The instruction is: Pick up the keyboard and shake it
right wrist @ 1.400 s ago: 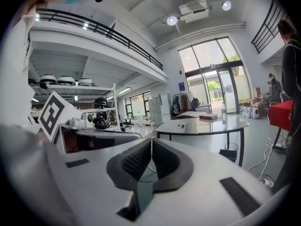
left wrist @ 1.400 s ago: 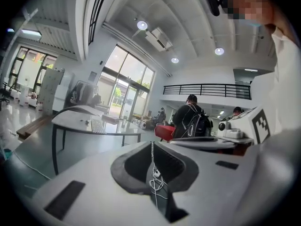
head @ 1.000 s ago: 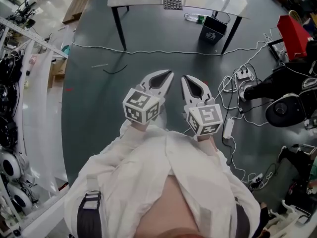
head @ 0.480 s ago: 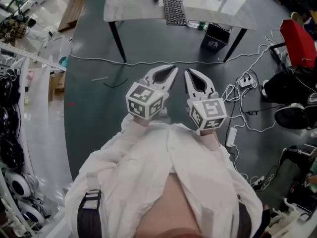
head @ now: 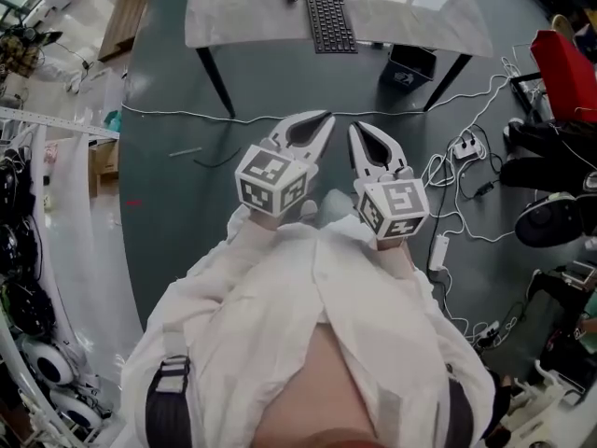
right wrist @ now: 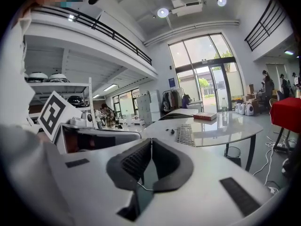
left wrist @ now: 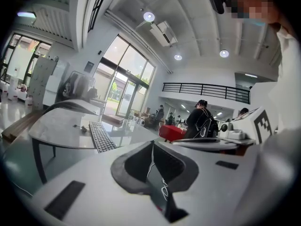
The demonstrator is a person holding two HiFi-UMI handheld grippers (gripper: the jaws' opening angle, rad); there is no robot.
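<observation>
One table (head: 233,17) bears one keyboard (head: 328,7), lying flat, well ahead of the tools. Two grippers, left gripper (head: 326,118) and right gripper (head: 354,129), hang side by side, each with jaws pressed together on nothing. Step, as judged: approach. Next: reach the table, then open both around the keyboard.

A dark grey-green floor (head: 177,231) spreads underfoot, with a white table (head: 252,17) on black legs at twelve o'clock and a white cable (head: 168,113) at eleven o'clock. Tall windows (left wrist: 124,74) and round ceiling lights (left wrist: 149,17) brighten the hall
</observation>
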